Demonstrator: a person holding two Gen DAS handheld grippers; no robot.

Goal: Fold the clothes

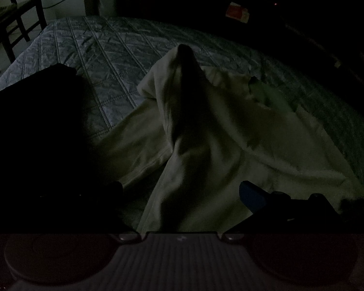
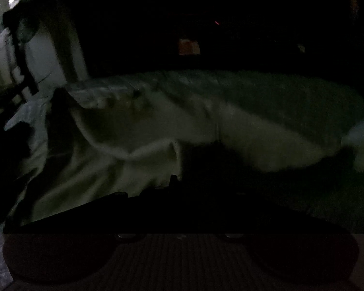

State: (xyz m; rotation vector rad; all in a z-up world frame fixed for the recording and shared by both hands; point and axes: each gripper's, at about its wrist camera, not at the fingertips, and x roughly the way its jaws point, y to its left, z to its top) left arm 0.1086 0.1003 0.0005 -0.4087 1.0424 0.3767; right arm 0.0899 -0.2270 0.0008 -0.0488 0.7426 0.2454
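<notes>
A pale garment (image 1: 218,133) lies crumpled on a quilted bedspread (image 1: 97,48) in a very dim room. One part of it stands up in a tented peak (image 1: 184,51) with a dark shadowed fold running down from it. My left gripper (image 1: 182,189) hangs over the near part of the cloth; its blue right finger (image 1: 252,196) and dark left finger (image 1: 116,186) stand far apart, not pinching. In the right wrist view my right gripper (image 2: 173,178) is a dark wedge with its tips together at a hanging edge of the pale garment (image 2: 133,131), which is blurred.
A black mass (image 1: 36,121), likely dark cloth, covers the bed's left side. A dark wooden chair (image 1: 14,19) stands beyond the bed's far left corner. A small orange-red object (image 1: 237,12) shows in the dark background. Another pale bundle (image 2: 361,140) lies at the right.
</notes>
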